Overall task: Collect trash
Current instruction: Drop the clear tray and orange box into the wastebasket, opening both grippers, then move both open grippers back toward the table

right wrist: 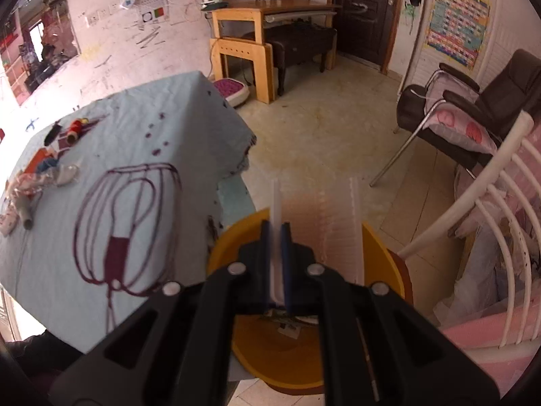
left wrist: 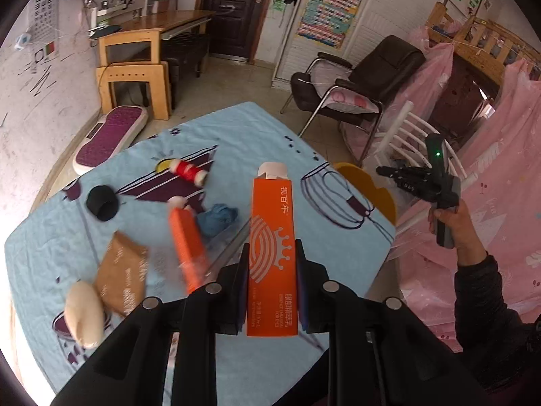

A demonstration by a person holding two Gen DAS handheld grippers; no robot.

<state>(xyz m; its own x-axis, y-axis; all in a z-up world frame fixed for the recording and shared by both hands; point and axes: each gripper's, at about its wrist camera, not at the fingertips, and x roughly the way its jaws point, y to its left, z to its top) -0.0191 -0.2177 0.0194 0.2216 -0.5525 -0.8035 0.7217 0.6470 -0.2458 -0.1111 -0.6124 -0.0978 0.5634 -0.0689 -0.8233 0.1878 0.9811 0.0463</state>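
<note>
Beyond the tabletop's (right wrist: 189,128) right edge, bare floor tile runs open to the dark door, with a black chair (right wrist: 473,101) and a white slatted chair back (right wrist: 490,209) bounding it on the right. A yellow bin (right wrist: 385,264) stands on the floor just beside that edge, under the right gripper (right wrist: 277,257). That gripper points out over the bin's mouth, its blue pads pressed onto the edge of a clear plastic wrapper (right wrist: 324,216) that stands up in front of it, blurred. From the left wrist view, the right hand (left wrist: 453,223) grips its handle off the table's right side, forearm raised. The left gripper (left wrist: 272,270) is held above the blue cloth, pinching an orange carton (left wrist: 272,237) by both long sides, white flap open at the far end. Its face reads "视百年" and, lower, "眼部精華乳" with small English too fine to read. On the cloth lie a second orange box (left wrist: 187,250) (blurred), a brown packet (left wrist: 123,277), a black ring (left wrist: 101,203), a red spool (left wrist: 186,169), a blue wad (left wrist: 216,218) and a beige oval (left wrist: 84,311).
</note>
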